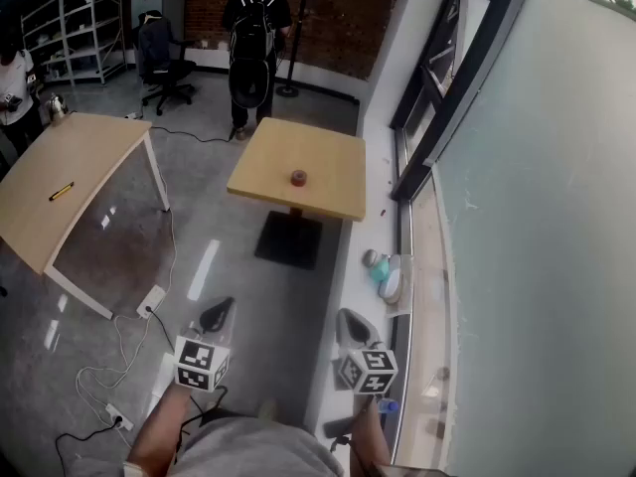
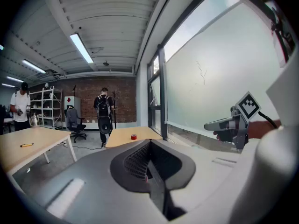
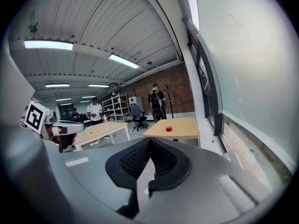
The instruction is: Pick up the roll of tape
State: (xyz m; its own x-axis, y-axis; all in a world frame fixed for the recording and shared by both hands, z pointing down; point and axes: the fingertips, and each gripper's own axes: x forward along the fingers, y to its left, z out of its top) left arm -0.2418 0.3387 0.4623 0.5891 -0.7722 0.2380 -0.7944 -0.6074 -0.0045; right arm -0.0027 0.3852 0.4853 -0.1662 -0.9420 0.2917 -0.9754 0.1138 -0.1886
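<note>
A frosted window fills the right side, above a grey floor with cables trailing over it. At the left stands a long wooden table, and ahead, just beside the window wall, a smaller square table on a dark foot. Beyond it a person with a black backpack faces away towards a brick wall, with an office chair and shelves further left. Low in the head view, the left gripper and right gripper are held side by side over the floor, well short of the square table. Each gripper's jaws are clenched together with nothing between them. On the sill lie small teal and white things, too small to identify. The tape, a small red roll, lies flat near the middle of the square table, well apart from both grippers. A thin yellow thing, perhaps a pen, lies on the long table.
</note>
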